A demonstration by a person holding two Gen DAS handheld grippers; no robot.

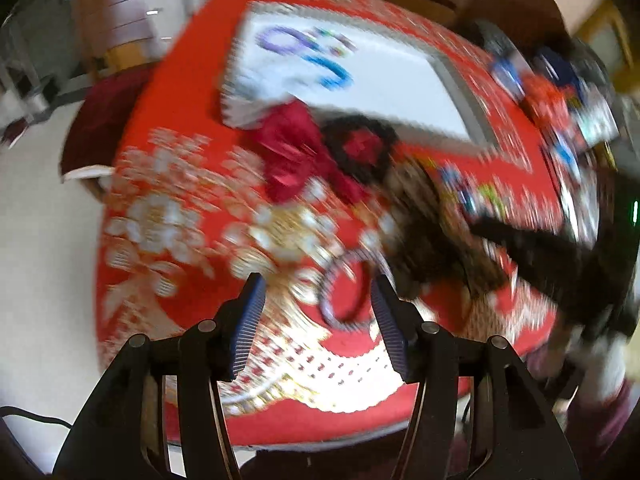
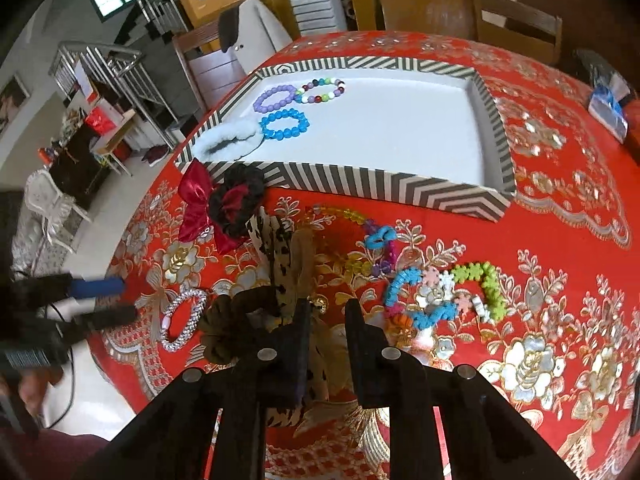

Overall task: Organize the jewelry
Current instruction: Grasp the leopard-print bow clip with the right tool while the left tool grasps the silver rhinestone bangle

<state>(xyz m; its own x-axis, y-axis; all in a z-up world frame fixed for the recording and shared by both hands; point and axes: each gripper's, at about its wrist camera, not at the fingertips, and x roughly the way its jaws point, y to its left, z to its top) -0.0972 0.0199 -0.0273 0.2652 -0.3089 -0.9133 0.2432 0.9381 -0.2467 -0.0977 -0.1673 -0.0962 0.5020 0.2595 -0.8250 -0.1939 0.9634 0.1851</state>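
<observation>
tray (image 2: 460, 196) wall fronts bare floor

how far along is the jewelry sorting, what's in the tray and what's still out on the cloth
Done: the striped tray holds purple, multicolour and blue bead bracelets plus a white fluffy scrunchie.

In hand: the right gripper is closed on a leopard-print hair bow; the open left gripper hangs over the silver bracelet.

Left: the red bow, black scrunchie and colourful bracelets.
</observation>
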